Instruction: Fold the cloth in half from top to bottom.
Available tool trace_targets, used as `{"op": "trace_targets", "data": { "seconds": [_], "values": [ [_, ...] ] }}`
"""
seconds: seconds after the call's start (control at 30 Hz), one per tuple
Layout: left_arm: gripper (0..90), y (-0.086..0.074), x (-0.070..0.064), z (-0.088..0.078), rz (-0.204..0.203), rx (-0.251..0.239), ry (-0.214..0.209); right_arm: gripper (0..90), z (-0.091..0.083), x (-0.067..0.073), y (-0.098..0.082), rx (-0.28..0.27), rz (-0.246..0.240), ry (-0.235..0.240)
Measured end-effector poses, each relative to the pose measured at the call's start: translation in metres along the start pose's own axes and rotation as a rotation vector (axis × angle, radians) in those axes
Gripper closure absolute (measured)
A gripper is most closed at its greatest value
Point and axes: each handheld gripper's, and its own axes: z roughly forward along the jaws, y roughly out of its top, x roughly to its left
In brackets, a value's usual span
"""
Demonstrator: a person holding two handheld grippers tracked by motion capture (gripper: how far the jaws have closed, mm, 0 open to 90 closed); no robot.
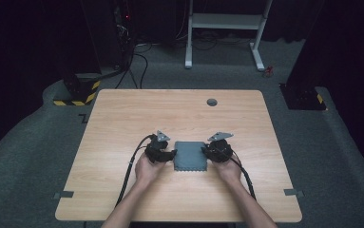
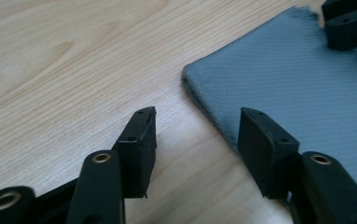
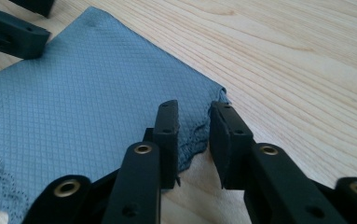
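Note:
A folded grey cloth (image 1: 189,156) with a diamond weave lies flat on the wooden table (image 1: 122,118), between the two hands. My left gripper (image 1: 170,154) sits at the cloth's left edge. In the left gripper view my left gripper (image 2: 197,114) is open wide, bare wood shows in its gap, and one jaw overlaps the edge of the cloth (image 2: 297,84). My right gripper (image 1: 205,151) is at the cloth's right edge. In the right gripper view my right gripper (image 3: 194,109) stands slightly apart, with the scalloped edge of the cloth (image 3: 87,102) in the gap and unpressed.
A round grey grommet (image 1: 211,102) sits near the table's far edge. Beyond the table stand a white desk frame (image 1: 225,28) and a yellow-and-black striped base (image 1: 77,95). Grey tape tabs (image 1: 64,194) mark the table's front corners.

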Motion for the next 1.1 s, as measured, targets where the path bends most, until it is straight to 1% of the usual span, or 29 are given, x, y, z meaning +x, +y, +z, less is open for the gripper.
{"op": "trace_targets", "data": {
  "seconds": [0.03, 0.07, 0.13, 0.17, 0.23, 0.27, 0.3, 0.33, 0.37, 0.4, 0.43, 0.47, 0.5, 0.53, 0.57, 0.6, 0.67, 0.73, 0.83, 0.87, 0.9, 0.93, 0.97, 1.0, 1.07, 1.1],
  "values": [
    [46.1, -0.002, -0.003, -0.005, 0.001, -0.017, -0.020, 70.6, -0.001, 0.000, -0.001, -0.006, -0.010, -0.002],
    [45.6, -0.003, -0.006, -0.009, 0.002, -0.026, -0.031, 70.0, -0.004, 0.001, -0.003, -0.011, -0.008, 0.010],
    [45.2, -0.007, -0.014, -0.015, 0.023, -0.037, -0.047, 69.6, -0.008, 0.005, -0.006, -0.020, -0.012, 0.029],
    [45.0, -0.011, -0.019, -0.018, 0.037, -0.031, -0.060, 69.4, -0.011, 0.009, -0.008, -0.027, -0.024, 0.038],
    [44.7, -0.018, -0.025, -0.019, 0.063, -0.015, -0.058, 69.0, -0.017, 0.018, -0.014, -0.028, -0.044, 0.057],
    [44.7, -0.021, -0.026, -0.019, 0.074, -0.005, -0.055, 69.0, -0.019, 0.021, -0.016, -0.024, -0.057, 0.062],
    [44.7, -0.025, -0.028, -0.019, 0.085, 0.003, -0.040, 68.8, -0.020, 0.022, -0.017, -0.024, -0.057, 0.066],
    [44.6, -0.029, -0.029, -0.019, 0.097, -0.004, -0.029, 68.4, -0.021, 0.023, -0.020, -0.020, -0.059, 0.071],
    [44.7, -0.031, -0.029, -0.020, 0.085, -0.011, -0.042, 68.0, -0.021, 0.024, -0.022, -0.012, -0.060, 0.073],
    [44.6, -0.032, -0.028, -0.021, 0.072, -0.009, -0.051, 67.8, -0.021, 0.024, -0.024, -0.015, -0.063, 0.076],
    [44.4, -0.032, -0.028, -0.022, 0.068, -0.008, -0.056, 67.6, -0.022, 0.023, -0.025, -0.015, -0.050, 0.080],
    [43.8, -0.032, -0.028, -0.022, 0.068, -0.008, -0.056, 67.6, -0.022, 0.023, -0.025, -0.015, -0.050, 0.080],
    [43.8, -0.032, -0.027, -0.024, 0.062, -0.022, -0.064, 67.4, -0.024, 0.021, -0.025, -0.025, -0.026, 0.084],
    [43.7, -0.031, -0.026, -0.028, 0.036, -0.047, -0.081, 67.4, -0.026, 0.020, -0.026, -0.032, -0.015, 0.087],
    [43.7, -0.030, -0.024, -0.030, 0.029, -0.059, -0.087, 67.3, -0.027, 0.019, -0.026, -0.042, -0.008, 0.092],
    [43.7, -0.030, -0.024, -0.032, 0.014, -0.073, -0.097, 67.3, -0.030, 0.019, -0.027, -0.050, 0.001, 0.095],
    [43.5, -0.030, -0.023, -0.037, -0.002, -0.090, -0.094, 67.3, -0.035, 0.018, -0.028, -0.067, 0.005, 0.092],
    [43.5, -0.033, -0.021, -0.043, -0.027, -0.123, -0.102, 66.9, -0.043, 0.016, -0.031, -0.092, 0.021, 0.090],
    [43.5, -0.036, -0.019, -0.051, -0.043, -0.152, -0.094, 66.4, -0.052, 0.012, -0.035, -0.113, 0.040, 0.080],
    [43.5, -0.038, -0.018, -0.054, -0.046, -0.163, -0.089, 66.4, -0.055, 0.010, -0.037, -0.120, 0.043, 0.077],
    [43.5, -0.038, -0.017, -0.055, -0.049, -0.167, -0.087, 66.4, -0.058, 0.008, -0.039, -0.123, 0.053, 0.073],
    [43.5, -0.039, -0.016, -0.058, -0.053, -0.170, -0.084, 66.4, -0.059, 0.007, -0.040, -0.127, 0.053, 0.070],
    [43.5, -0.040, -0.015, -0.061, -0.049, -0.174, -0.080, 66.4, -0.062, 0.005, -0.041, -0.132, 0.058, 0.065],
    [43.5, -0.041, -0.014, -0.062, -0.057, -0.175, -0.080, 66.3, -0.065, 0.004, -0.043, -0.138, 0.066, 0.063],
    [43.4, -0.043, -0.011, -0.068, -0.053, -0.185, -0.069, 66.1, -0.070, 0.001, -0.045, -0.149, 0.069, 0.056],
    [43.5, -0.044, -0.010, -0.069, -0.058, -0.189, -0.068, 66.0, -0.073, -0.001, -0.046, -0.157, 0.072, 0.052]
  ]
}}
